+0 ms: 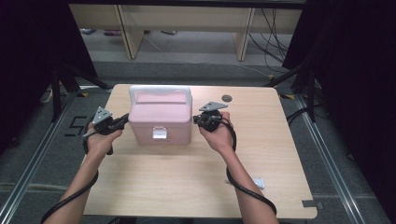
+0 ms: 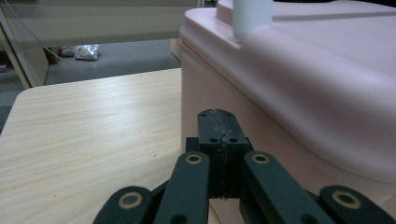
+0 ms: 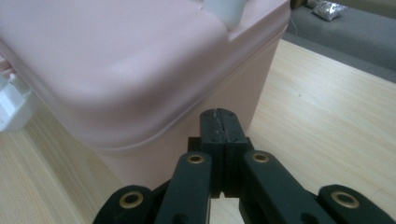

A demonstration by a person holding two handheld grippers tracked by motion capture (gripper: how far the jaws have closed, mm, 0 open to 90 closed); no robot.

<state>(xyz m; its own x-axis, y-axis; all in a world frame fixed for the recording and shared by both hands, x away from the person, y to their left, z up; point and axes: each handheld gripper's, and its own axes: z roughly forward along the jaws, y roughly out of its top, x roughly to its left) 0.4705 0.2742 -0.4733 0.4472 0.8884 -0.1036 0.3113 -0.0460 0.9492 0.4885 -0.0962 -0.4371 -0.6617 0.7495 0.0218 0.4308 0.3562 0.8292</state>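
With both grippers closed on nothing, left gripper (image 1: 122,120) and right gripper (image 1: 198,120) flank the pink box (image 1: 160,122) mid-table (image 1: 187,177). Looks rigid, smooth plastic, probably light and slippery on the sides; I'd take the white handle (image 1: 160,90) or squeeze both end walls.

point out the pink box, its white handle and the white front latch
pink box (image 1: 161,116), high view, on the middle of its lid
white handle (image 1: 160,89), high view, on the top bar
white front latch (image 1: 160,134), high view, on the clasp on the near wall
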